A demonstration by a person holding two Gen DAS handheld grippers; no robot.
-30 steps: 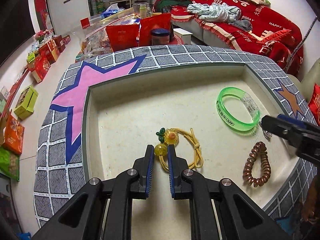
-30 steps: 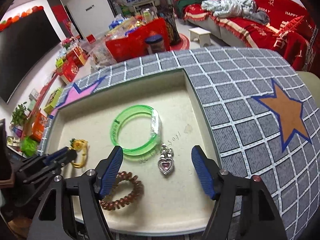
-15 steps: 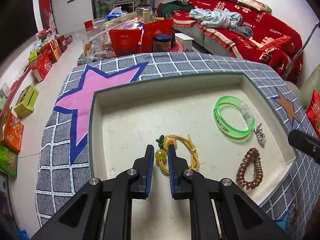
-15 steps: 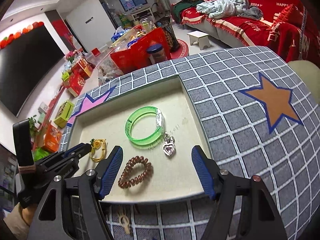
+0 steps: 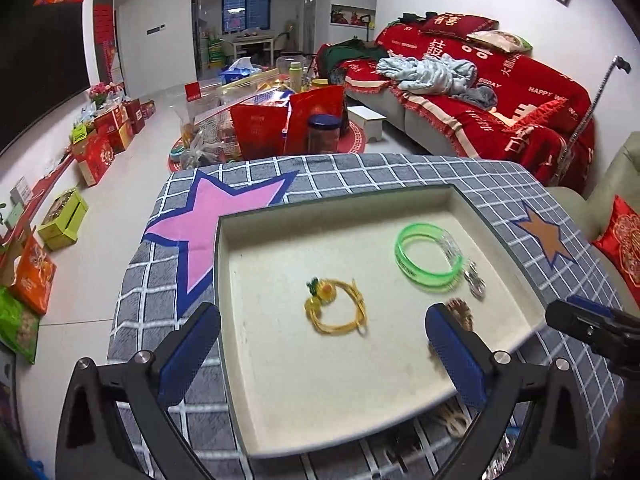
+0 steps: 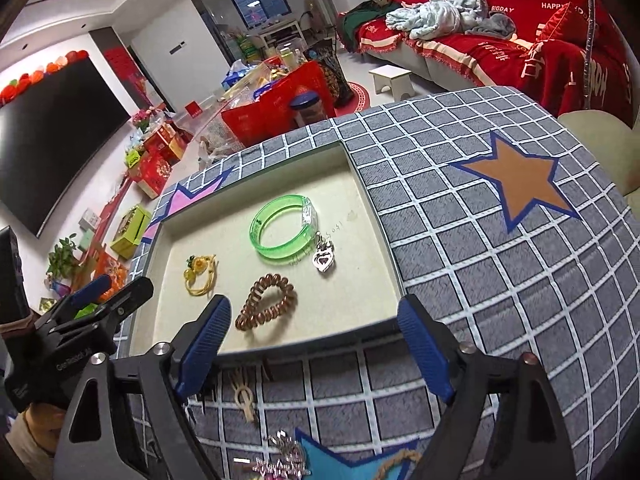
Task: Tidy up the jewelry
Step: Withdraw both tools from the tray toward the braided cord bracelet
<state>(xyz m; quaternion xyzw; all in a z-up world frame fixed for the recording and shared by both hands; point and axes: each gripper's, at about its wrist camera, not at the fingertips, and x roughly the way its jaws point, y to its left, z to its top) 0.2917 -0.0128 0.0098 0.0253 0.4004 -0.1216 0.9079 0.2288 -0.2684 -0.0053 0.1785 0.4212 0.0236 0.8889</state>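
A cream tray [image 5: 304, 412] [image 6: 276, 340] sits on a grey checked cloth. In it lie a yellow cord with beads [image 5: 336, 308] [image 6: 200, 274], a green bangle [image 5: 428, 262] [image 6: 286, 226], a silver heart pendant [image 5: 476, 282] [image 6: 323, 258] and a copper coil hair tie [image 6: 266, 302], partly hidden in the left wrist view [image 5: 460, 314]. My left gripper [image 5: 320, 356] is open and empty above the tray's near part. My right gripper [image 6: 316, 344] is open and empty over the tray's near rim.
More jewelry lies on the cloth in front of the tray: a tan clip [image 6: 244, 398] and a sparkly pink piece [image 6: 284, 458]. The cloth has pink [image 5: 208, 216] and orange [image 6: 516, 176] stars. The table edge drops to a cluttered floor at left.
My left gripper has opened, let go of the yellow cord and pulled back. My right gripper has drawn back from the tray, staying open.
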